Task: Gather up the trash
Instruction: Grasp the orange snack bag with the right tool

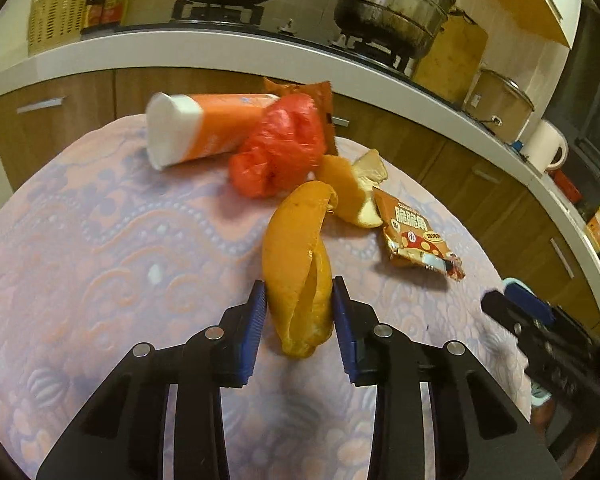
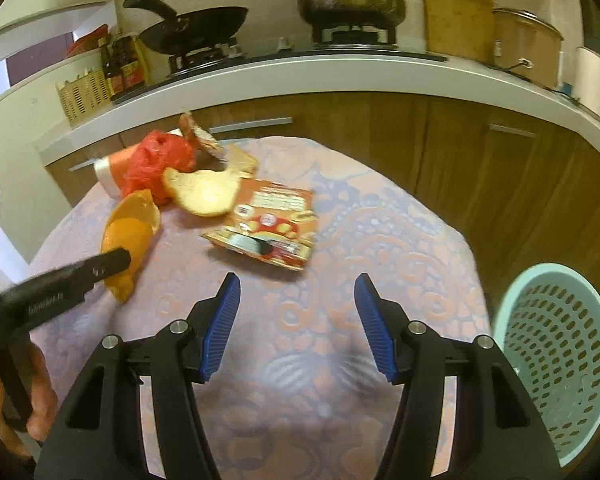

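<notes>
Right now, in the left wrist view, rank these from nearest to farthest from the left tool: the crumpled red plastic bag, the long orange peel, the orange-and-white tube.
1. Long orange peel: between the pads of the left tool, touching both.
2. Crumpled red plastic bag: beyond the peel, mid-table.
3. Orange-and-white tube: farthest, lying at the table's far edge, left of the bag.
</notes>
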`<state>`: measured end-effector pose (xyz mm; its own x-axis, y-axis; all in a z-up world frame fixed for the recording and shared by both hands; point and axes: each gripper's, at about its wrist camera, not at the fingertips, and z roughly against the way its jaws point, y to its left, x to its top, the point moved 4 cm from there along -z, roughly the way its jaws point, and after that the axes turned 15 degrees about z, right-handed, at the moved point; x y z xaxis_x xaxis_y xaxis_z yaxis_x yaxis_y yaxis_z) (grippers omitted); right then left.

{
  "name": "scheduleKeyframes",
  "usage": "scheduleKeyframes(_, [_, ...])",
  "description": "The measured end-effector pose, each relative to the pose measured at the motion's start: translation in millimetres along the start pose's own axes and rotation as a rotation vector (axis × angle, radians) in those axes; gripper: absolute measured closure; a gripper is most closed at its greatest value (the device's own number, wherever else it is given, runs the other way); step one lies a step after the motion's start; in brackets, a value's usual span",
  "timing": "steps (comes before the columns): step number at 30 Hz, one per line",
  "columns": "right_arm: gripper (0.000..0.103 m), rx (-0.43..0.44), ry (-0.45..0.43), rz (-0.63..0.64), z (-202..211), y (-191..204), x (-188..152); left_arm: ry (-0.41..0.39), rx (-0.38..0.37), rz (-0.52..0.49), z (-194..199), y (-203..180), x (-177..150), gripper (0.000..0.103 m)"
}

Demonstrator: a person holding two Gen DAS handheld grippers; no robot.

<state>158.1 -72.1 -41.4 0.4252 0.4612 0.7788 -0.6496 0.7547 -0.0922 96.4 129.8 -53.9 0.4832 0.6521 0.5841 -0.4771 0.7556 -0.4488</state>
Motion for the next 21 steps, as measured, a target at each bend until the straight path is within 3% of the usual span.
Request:
scheduleKeyframes(4, [0.047,0.035,0.015,0.016,-12,12,19,-0.007,-0.013,0.025,6,10,-4,0.072])
scheduleKeyframes(9, [0.04,0.006,0.047,0.048,-39,18,29,-0.026,-0.029,0.063,16,23,-14,0.072])
scheduleKeyframes(13, [0.026,0.031,0.075,-0.009,-60,13,36,-0.064,-0.064,0.075,27,29,-17,0.071])
scheduleKeyframes(18, [0.026,0.032,0.15,-0.114,-89,-1,39,-0.082,-0.084,0.062,30,27,-18,0.071])
scheduleKeyframes(21, [0.026,-0.001,0.171,-0.042,-92,10,41,-0.079,-0.095,0.065,30,28,-18,0.071])
